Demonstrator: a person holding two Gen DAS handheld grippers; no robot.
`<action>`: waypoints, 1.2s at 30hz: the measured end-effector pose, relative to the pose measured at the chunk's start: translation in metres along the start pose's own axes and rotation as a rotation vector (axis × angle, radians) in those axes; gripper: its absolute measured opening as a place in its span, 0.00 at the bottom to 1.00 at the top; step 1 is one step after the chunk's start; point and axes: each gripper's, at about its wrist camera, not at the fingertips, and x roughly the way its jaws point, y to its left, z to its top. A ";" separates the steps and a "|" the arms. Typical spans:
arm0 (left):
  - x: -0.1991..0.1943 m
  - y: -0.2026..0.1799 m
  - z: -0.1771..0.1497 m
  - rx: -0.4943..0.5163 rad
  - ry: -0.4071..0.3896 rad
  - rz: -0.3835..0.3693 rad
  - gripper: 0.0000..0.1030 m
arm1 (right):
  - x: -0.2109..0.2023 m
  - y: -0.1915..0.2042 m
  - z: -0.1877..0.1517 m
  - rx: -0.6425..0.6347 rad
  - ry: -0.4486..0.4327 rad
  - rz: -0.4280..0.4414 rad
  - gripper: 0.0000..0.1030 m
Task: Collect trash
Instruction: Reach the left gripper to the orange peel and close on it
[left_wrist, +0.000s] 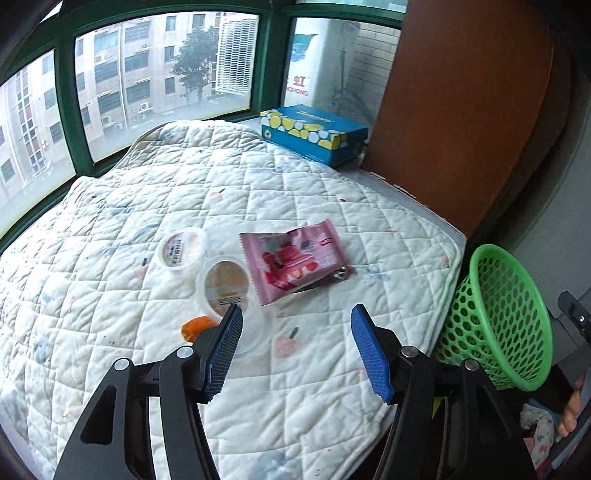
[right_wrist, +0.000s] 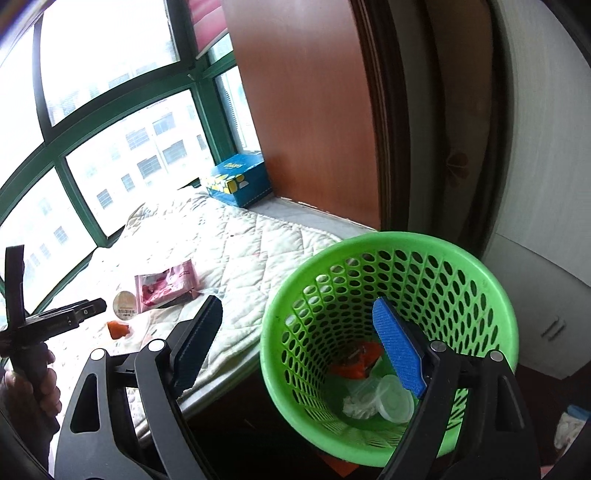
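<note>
Hovering with both grippers spread wide and holding nothing.

Left gripper (left_wrist: 295, 343) hangs over the quilted pad (left_wrist: 110, 295), fingers apart; just ahead of its left finger lies a clear lidded cup (left_wrist: 225, 284), with a second round tub (left_wrist: 181, 249) beyond it, an orange scrap (left_wrist: 197, 326) beside that finger, and a pink snack wrapper (left_wrist: 291, 260) ahead between the fingers. Right gripper (right_wrist: 295, 347) gapes at the green mesh basket (right_wrist: 458, 269), its right finger inside the rim, above a clear cup (right_wrist: 393, 402), crumpled tissue (right_wrist: 356, 406) and orange wrapper (right_wrist: 354, 363). A blue tissue box (left_wrist: 314, 134) sits far ahead.

A blue tissue box (left_wrist: 314, 133) sits beyond the quilted white pad (left_wrist: 110, 277), beside the green-framed window (left_wrist: 70, 110).
</note>
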 end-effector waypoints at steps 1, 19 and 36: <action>0.002 0.009 -0.002 -0.008 0.003 0.010 0.57 | 0.002 0.005 0.001 -0.007 0.003 0.007 0.80; 0.058 0.081 -0.027 -0.044 0.108 0.022 0.43 | 0.050 0.088 -0.001 -0.117 0.088 0.108 0.81; 0.055 0.081 -0.026 -0.031 0.086 -0.001 0.15 | 0.089 0.135 -0.009 -0.176 0.172 0.194 0.80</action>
